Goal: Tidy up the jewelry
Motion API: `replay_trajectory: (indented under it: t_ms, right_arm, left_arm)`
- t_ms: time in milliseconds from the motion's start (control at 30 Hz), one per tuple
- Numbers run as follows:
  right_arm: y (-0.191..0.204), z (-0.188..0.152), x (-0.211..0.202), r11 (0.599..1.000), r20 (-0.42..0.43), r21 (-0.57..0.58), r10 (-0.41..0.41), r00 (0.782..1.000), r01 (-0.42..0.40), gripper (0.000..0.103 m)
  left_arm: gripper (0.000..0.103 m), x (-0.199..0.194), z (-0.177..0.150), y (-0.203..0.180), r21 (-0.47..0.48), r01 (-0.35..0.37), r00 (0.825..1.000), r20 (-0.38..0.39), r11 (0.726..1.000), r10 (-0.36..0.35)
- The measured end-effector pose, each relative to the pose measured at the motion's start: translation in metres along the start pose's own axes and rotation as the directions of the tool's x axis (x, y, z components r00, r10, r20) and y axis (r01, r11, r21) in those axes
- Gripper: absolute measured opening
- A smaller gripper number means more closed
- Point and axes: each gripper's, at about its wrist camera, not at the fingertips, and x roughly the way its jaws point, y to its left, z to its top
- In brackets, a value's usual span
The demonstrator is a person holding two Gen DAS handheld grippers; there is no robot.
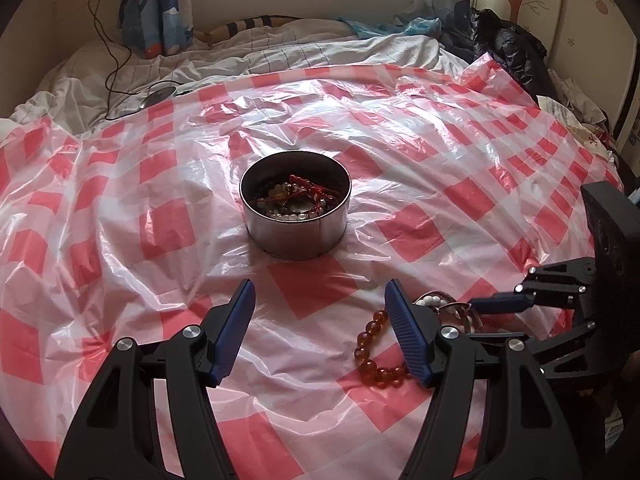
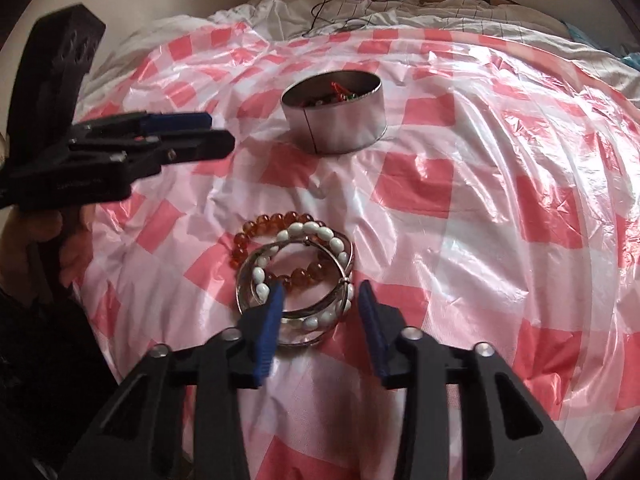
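A round metal tin (image 1: 295, 204) holding several bead bracelets and red cord sits mid-sheet; it also shows in the right wrist view (image 2: 335, 112). An amber bead bracelet (image 2: 256, 226), a white bead bracelet (image 2: 308, 232) and a silver bangle (image 2: 300, 312) lie piled together. My right gripper (image 2: 320, 292) is open, its jaws on either side of the bangle's near rim. My left gripper (image 1: 320, 296) is open and empty, hovering left of the pile; the amber bracelet (image 1: 370, 354) shows beside its right finger.
A red-and-white checked plastic sheet (image 1: 420, 152) covers the bed. White bedding (image 1: 280, 50), a black cable (image 1: 116, 64) and dark clothes (image 1: 504, 40) lie at the far side. A hand (image 2: 72, 240) holds the left gripper.
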Motion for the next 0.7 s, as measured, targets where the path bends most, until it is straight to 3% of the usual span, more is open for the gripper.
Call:
replay_trajectory:
  t_ms: [100,267,333,400,467,567,700]
  right_arm:
    - [-0.003,-0.004,-0.011,0.999,0.045,0.025,0.022,0.999,-0.023,0.005]
    - [-0.017,-0.014,-0.045,0.986,0.175,0.117,0.096,0.980,-0.117,0.005]
    - [-0.031,-0.022,-0.058,0.974,0.236,0.176,0.099,0.967,-0.143,0.005]
    - [-0.049,-0.029,-0.068,0.944,0.298,0.244,0.145,0.944,-0.222,0.005]
    - [-0.068,-0.040,-0.076,0.918,0.338,0.309,0.137,0.931,-0.247,0.005]
    - [-0.088,-0.051,-0.076,0.898,0.336,0.376,0.096,0.937,-0.227,0.005]
    - [-0.106,-0.062,-0.063,0.867,0.310,0.451,0.071,0.948,-0.212,0.005]
  left_arm:
    - [0.065,-0.001,0.000,0.001,0.000,0.000,1.000,0.000,1.000,0.000]
    - [0.065,0.001,-0.002,-0.001,0.015,0.017,1.000,-0.019,1.000,-0.017]
    - [0.065,0.000,-0.005,-0.008,0.046,0.053,0.998,-0.023,0.998,-0.052]
    - [0.065,0.000,-0.009,-0.023,0.115,0.075,0.997,-0.029,0.990,-0.072]
    - [0.065,0.001,-0.015,-0.041,0.204,0.101,0.995,-0.040,0.974,-0.094]
    - [0.065,0.003,-0.030,-0.073,0.354,0.116,0.993,-0.051,0.928,-0.105]
    - [0.065,0.016,-0.043,-0.100,0.430,0.087,0.996,-0.067,0.899,-0.064]
